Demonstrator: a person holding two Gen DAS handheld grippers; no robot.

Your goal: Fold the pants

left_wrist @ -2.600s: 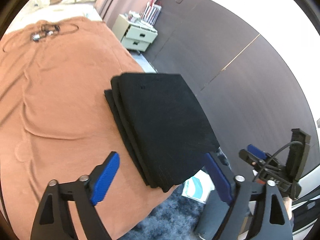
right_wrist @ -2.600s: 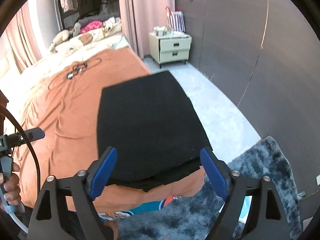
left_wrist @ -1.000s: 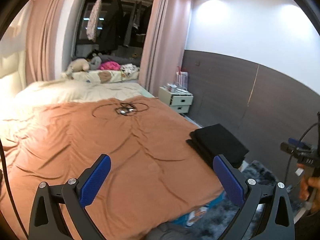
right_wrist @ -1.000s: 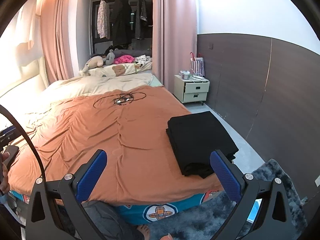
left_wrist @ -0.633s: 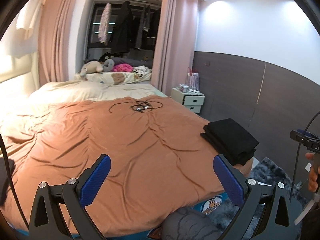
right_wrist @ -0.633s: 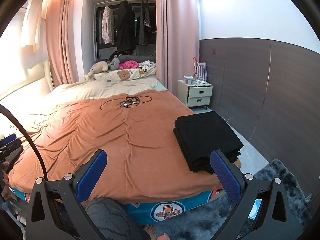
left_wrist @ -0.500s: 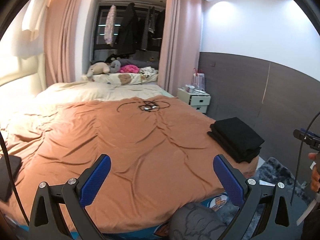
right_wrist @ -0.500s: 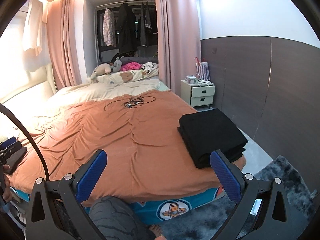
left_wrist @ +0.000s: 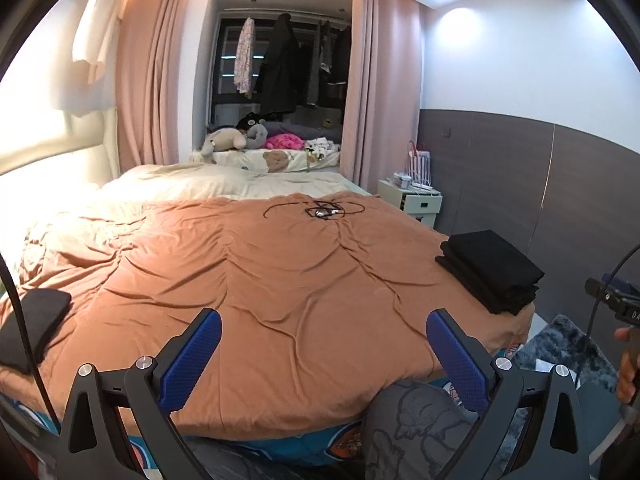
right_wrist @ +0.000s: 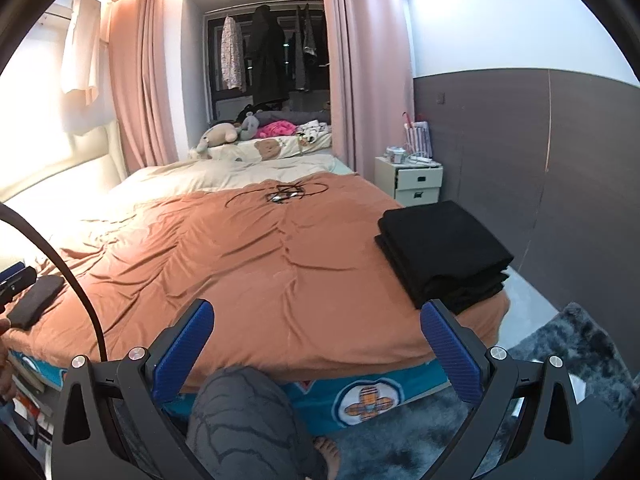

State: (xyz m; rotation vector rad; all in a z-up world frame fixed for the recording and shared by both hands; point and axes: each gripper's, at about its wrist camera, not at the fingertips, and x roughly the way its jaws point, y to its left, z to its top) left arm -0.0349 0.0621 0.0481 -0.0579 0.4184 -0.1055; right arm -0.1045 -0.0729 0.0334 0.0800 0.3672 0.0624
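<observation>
Black pants (left_wrist: 490,270) (right_wrist: 444,248) lie folded into a thick stack at the right front corner of the bed, on the orange blanket (left_wrist: 260,280) (right_wrist: 256,264). My left gripper (left_wrist: 324,360) is open, held back from the bed's foot end with nothing between its blue pads. My right gripper (right_wrist: 316,348) is open too and empty, with the folded stack just beyond its right pad (right_wrist: 448,352). Neither gripper touches the pants.
A second dark folded garment (left_wrist: 34,320) (right_wrist: 36,300) lies at the bed's left front edge. A cable tangle (left_wrist: 320,211) (right_wrist: 284,195) sits mid-bed. A white nightstand (right_wrist: 412,184), dark wall panels and a shaggy blue-grey rug (right_wrist: 560,356) lie right. The person's knee (right_wrist: 244,420) is below.
Both grippers have pulled back and up from the folded pants, leaving the stack on the bed corner. The views now take in the whole bed and room.
</observation>
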